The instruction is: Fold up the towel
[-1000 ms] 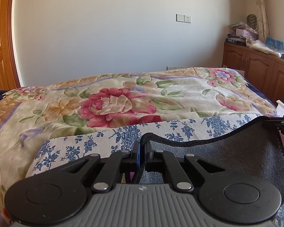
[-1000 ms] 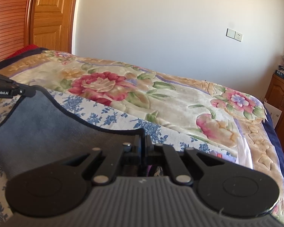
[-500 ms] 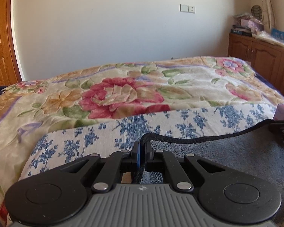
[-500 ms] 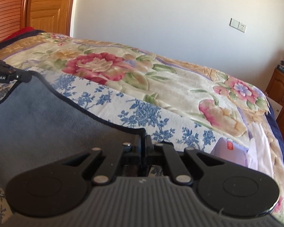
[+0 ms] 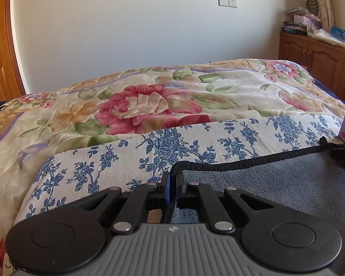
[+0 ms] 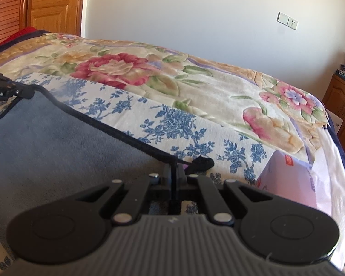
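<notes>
left wrist view: left gripper [image 5: 172,179] clenches the towel [image 5: 276,184] hem at one corner; right gripper [image 6: 173,172] pinches the other, hem stretched between them over the bed [image 5: 149,105].

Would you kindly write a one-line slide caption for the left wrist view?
Left gripper shut on the grey towel hem, right gripper holding the other corner, over a blue-flowered cloth on the bed.
</notes>
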The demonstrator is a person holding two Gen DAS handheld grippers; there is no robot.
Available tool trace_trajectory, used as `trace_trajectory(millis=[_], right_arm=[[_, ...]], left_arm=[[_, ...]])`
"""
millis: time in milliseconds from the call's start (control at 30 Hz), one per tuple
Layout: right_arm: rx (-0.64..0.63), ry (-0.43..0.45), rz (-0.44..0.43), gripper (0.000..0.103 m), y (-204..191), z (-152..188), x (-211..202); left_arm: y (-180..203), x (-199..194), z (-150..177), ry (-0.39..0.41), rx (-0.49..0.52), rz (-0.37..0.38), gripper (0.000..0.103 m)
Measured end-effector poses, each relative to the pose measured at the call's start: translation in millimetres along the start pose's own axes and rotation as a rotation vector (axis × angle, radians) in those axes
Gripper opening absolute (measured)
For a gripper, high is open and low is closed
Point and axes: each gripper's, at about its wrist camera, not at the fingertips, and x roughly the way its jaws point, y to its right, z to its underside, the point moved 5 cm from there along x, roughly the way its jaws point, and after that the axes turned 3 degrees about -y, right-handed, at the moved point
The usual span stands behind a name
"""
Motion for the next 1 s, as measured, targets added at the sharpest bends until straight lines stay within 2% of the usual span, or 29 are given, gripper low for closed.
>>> trace_trajectory(millis=[100,133,200,267,333,400,467,700,1000], right_arm=[[0.015,0.001,0.003,0.006,0.8,0.5,-1.9],[0.024,0.000,0.005,0.015,1.0,0.6,-2.4],[0.041,-0.003,-0.002,0.027,2.1,0.3,-4.2],[0.050,0.001,-0.002,0.052,2.5,0.3,-8.4],[0.059,0.002,-0.002,0.059,2.1,-0.5,-13.3],[0.064,0.004,0.000,0.061,1.0,-2.0,-20.7],[0.070,0.014,-0.010,0.063,-1.5,-4.6,-30.2],[0.121,0.042,-0.032,0.064,-6.3,-10.1,-67.6],[0.140,0.087,-0.046,0.064,-16.5,-13.8,-120.5]], left_arm=[[-0.7,-0.3,0.2,0.004,-0.010,0.003,0.009],[-0.6,-1.2,0.2,0.009,-0.011,0.000,0.014],[-1.9,-4.5,0.0,0.020,-0.022,-0.012,0.044],[-4.9,-11.8,-1.2,0.042,-0.054,0.003,0.057],[-7.9,-21.0,-2.3,0.054,-0.072,-0.009,0.069],[-10.1,-32.0,-4.2,0.071,-0.076,-0.020,0.080],[-12.3,-43.0,-7.0,0.078,-0.078,-0.028,0.081],[-15.5,-87.9,-16.6,0.112,-0.091,-0.067,0.097],[-10.9,-145.0,-23.2,0.142,-0.076,-0.074,0.098]])
